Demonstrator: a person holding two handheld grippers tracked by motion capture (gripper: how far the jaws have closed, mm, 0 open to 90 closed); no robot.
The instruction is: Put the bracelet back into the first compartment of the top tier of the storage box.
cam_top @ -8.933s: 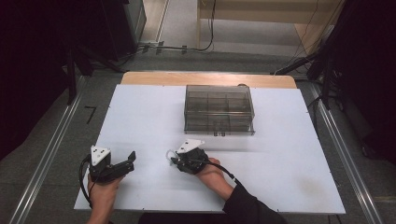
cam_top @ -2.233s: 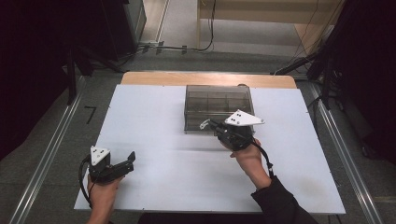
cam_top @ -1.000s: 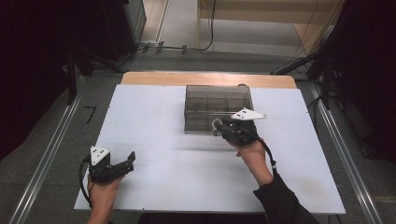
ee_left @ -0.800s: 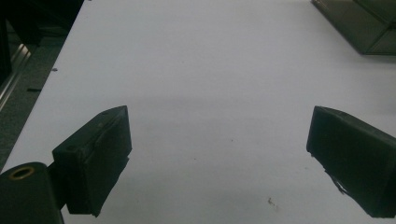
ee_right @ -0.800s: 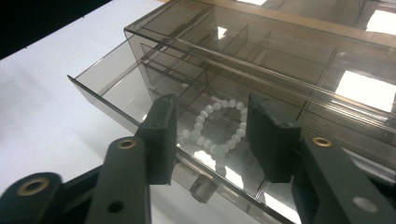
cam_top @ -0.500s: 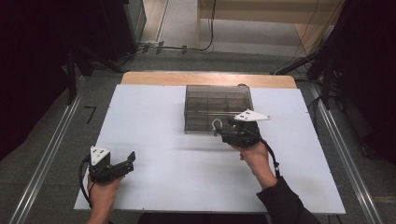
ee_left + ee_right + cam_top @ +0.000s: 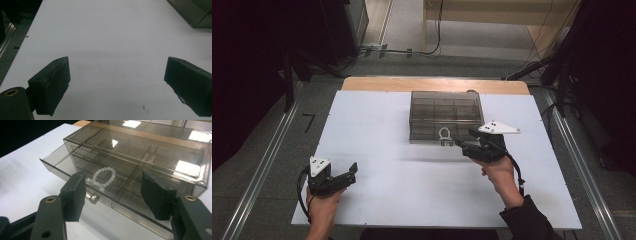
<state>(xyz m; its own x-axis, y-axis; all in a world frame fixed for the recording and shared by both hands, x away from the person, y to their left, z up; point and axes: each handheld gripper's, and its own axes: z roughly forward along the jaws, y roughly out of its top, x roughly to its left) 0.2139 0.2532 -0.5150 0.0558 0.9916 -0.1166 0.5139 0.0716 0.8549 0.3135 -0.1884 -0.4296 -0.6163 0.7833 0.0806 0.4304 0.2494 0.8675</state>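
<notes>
Smoked-transparent plastic organizer box (image 7: 445,116) sits upright on the far-centre part of the white table, internal dividers splitting it into a grid of compartments. Its drawer (image 7: 82,181) is pulled partway out toward the person, small metal knob (image 7: 93,198) on the front panel, front edge jutting past the box body. A white bead bracelet (image 7: 101,178) lies flat as a closed ring on the drawer floor, in a compartment just behind the front panel and close to the knob; in the high view it reads as a pale ring at the box's near edge (image 7: 444,133).
</notes>
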